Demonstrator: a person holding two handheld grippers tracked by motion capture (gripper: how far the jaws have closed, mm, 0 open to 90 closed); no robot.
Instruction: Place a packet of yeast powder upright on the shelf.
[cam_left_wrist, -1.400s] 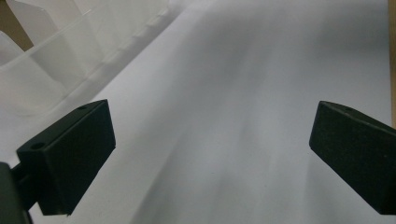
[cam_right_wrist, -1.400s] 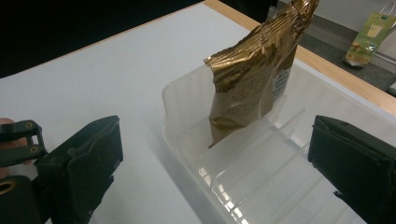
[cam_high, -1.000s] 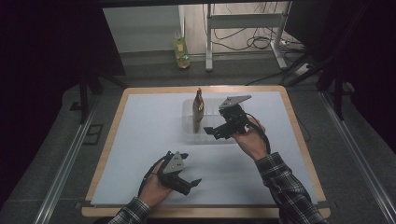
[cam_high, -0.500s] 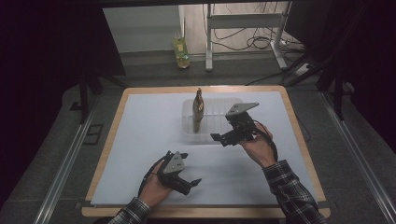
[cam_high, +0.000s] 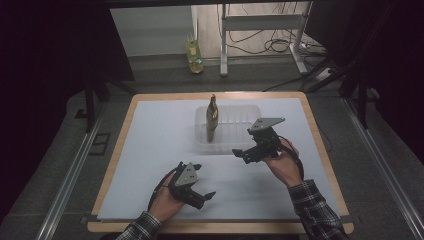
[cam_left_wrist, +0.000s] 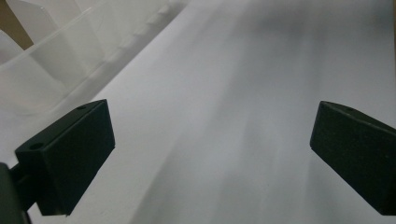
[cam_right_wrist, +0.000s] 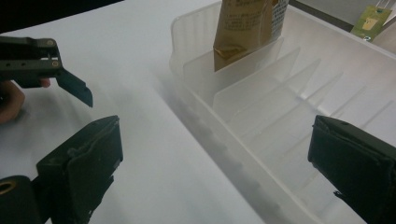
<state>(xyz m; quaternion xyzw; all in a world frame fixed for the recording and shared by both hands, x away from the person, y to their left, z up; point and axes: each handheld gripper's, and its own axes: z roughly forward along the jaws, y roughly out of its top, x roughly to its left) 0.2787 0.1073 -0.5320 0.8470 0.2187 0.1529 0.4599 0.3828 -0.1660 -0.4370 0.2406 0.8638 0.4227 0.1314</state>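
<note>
Item: clear divided rack (cam_high: 240, 131), table (cam_high: 150, 150) center-far. Contents: 1 brown pouch (cam_high: 212, 120), upright, leftmost slot.
Right gripper (cam_high: 243, 153): wide open, empty, at rack's near-right edge.
Left gripper (cam_high: 202, 196): wide open, empty, near edge.
Right gripper view: pouch's printed label (cam_right_wrist: 243, 18).

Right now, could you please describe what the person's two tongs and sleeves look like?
Both tongs, left and right, are black with two blocky jaws, each topped by a grey three-cornered plate. A dark cable trails from each. The sleeves are dark plaid.
</note>
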